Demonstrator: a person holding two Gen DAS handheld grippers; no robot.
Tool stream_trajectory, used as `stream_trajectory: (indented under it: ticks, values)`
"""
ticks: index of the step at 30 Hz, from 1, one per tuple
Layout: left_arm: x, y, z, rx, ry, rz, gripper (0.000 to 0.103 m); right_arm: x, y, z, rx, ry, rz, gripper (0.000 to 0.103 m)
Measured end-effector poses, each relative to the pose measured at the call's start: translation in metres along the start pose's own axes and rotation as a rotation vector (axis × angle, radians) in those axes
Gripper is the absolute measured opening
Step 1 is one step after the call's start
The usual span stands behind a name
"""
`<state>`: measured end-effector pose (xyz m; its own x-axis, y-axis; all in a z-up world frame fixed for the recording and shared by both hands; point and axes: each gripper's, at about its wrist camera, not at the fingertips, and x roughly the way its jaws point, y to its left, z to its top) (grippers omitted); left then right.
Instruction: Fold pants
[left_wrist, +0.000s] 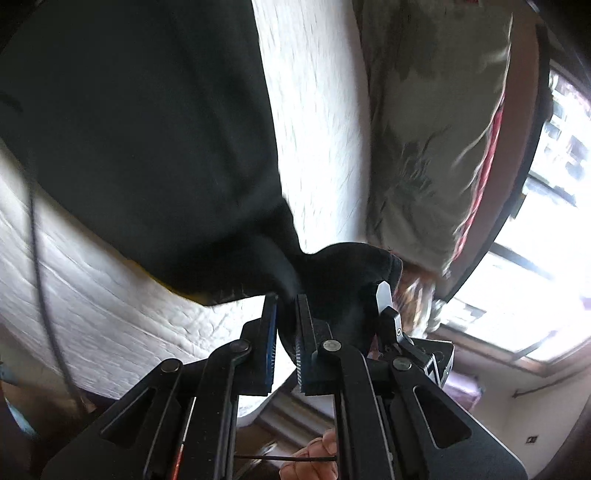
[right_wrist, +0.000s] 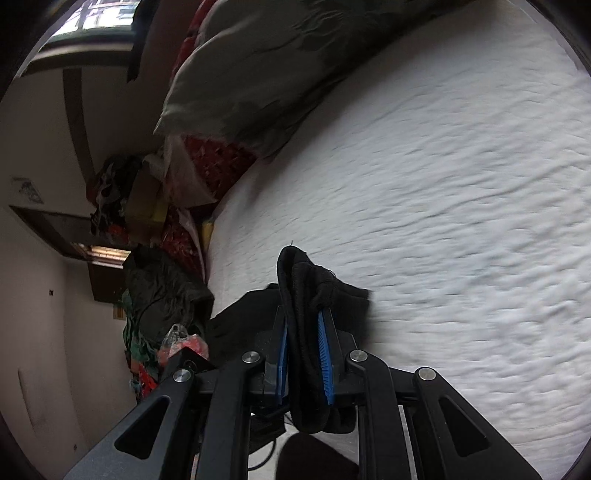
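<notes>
The black pants (left_wrist: 140, 140) lie spread on the white quilted mattress (left_wrist: 317, 122), filling the left of the left wrist view. My left gripper (left_wrist: 287, 297) is shut on a bunched edge of the pants. The right gripper's silver tip (left_wrist: 383, 293) shows beside it, against the same bunch. In the right wrist view my right gripper (right_wrist: 303, 312) is shut on a thick black fold of the pants (right_wrist: 303, 273), which hangs down between the blue pads (right_wrist: 324, 341).
A grey floral duvet (left_wrist: 424, 122) lies along the mattress's far side, also in the right wrist view (right_wrist: 266, 62). A bright window (left_wrist: 546, 236) is at right. Piled clothes and bags (right_wrist: 147, 206) stand beside the mattress (right_wrist: 443, 206). A dark cable (left_wrist: 40, 266) hangs at left.
</notes>
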<state>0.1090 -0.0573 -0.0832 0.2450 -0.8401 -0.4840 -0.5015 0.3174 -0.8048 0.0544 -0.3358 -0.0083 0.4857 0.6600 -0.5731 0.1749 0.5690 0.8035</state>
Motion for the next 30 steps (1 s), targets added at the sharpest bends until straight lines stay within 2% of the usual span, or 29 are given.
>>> stream_trajectory:
  ticks: [7, 12, 16, 20, 24, 28, 30]
  values:
    - [-0.055, 0.022, 0.033, -0.062, -0.094, -0.065, 0.006, 0.059, 0.06, -0.01, -0.063, 0.053, -0.007, 0.016]
    - [-0.071, 0.043, 0.052, -0.102, -0.134, -0.064, 0.007, 0.12, 0.083, -0.028, -0.077, 0.123, -0.047, 0.018]
    - [-0.084, 0.06, 0.059, -0.101, -0.176, -0.014, 0.007, 0.161, 0.084, -0.039, -0.077, 0.163, -0.102, 0.019]
    - [-0.092, 0.06, 0.062, -0.033, -0.201, 0.047, 0.007, 0.186, 0.075, -0.046, -0.071, 0.2, -0.173, 0.023]
    - [-0.099, 0.045, 0.052, 0.101, -0.24, 0.145, 0.007, 0.182, 0.08, -0.052, -0.075, 0.214, -0.17, 0.039]
    - [-0.11, 0.04, 0.042, 0.214, -0.28, 0.198, 0.011, 0.144, 0.095, -0.06, -0.163, 0.166, -0.125, 0.045]
    - [-0.114, 0.036, 0.039, 0.259, -0.289, 0.195, 0.026, 0.113, 0.087, -0.067, -0.141, 0.119, -0.08, 0.064]
